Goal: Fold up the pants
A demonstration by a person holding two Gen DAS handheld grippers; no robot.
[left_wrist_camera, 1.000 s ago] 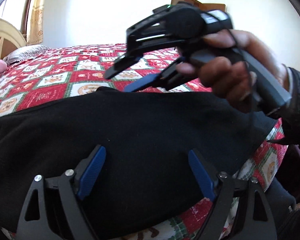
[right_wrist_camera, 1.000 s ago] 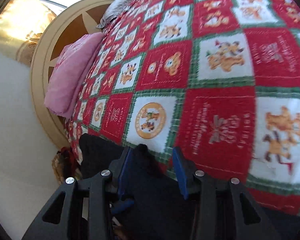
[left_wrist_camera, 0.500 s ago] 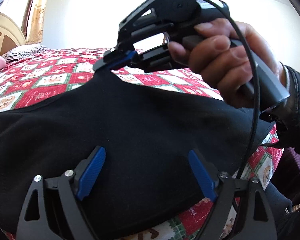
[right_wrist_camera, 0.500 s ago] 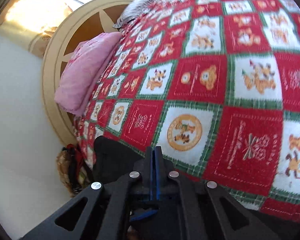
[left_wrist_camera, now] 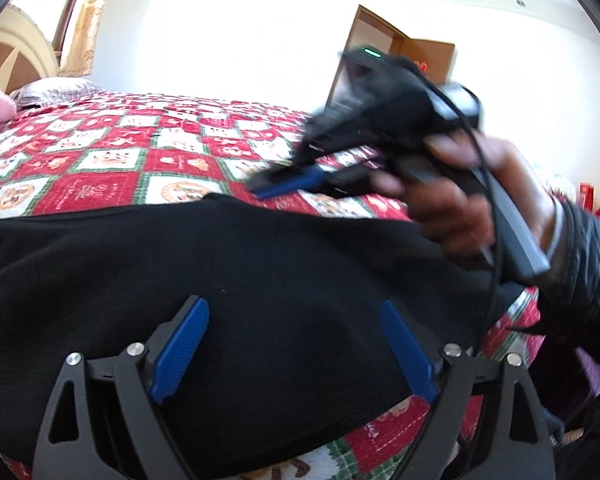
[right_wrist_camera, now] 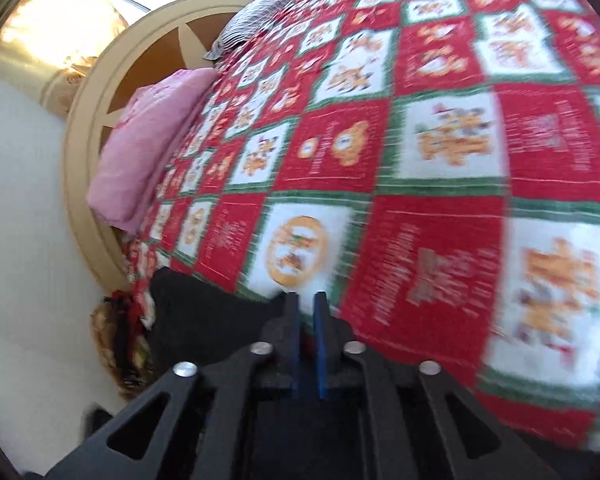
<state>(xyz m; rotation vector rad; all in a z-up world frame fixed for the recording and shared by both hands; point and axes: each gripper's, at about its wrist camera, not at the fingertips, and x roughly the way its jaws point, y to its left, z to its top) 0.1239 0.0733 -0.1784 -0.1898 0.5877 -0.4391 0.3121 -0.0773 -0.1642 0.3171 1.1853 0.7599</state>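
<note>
The black pants (left_wrist_camera: 260, 280) were spread across the lower half of the left wrist view, lying on the red, white and green quilt (left_wrist_camera: 100, 168). The left gripper (left_wrist_camera: 296, 344) was held wide apart at the bottom centre, its jaws opening, nothing pinched between the blue pads (left_wrist_camera: 180, 348). The right gripper (left_wrist_camera: 284, 186), blurred at centre right in a hand (left_wrist_camera: 460, 200), was seen just above the pants' far edge. In the right wrist view its jaws were parting slightly, with nothing gripped.
</note>
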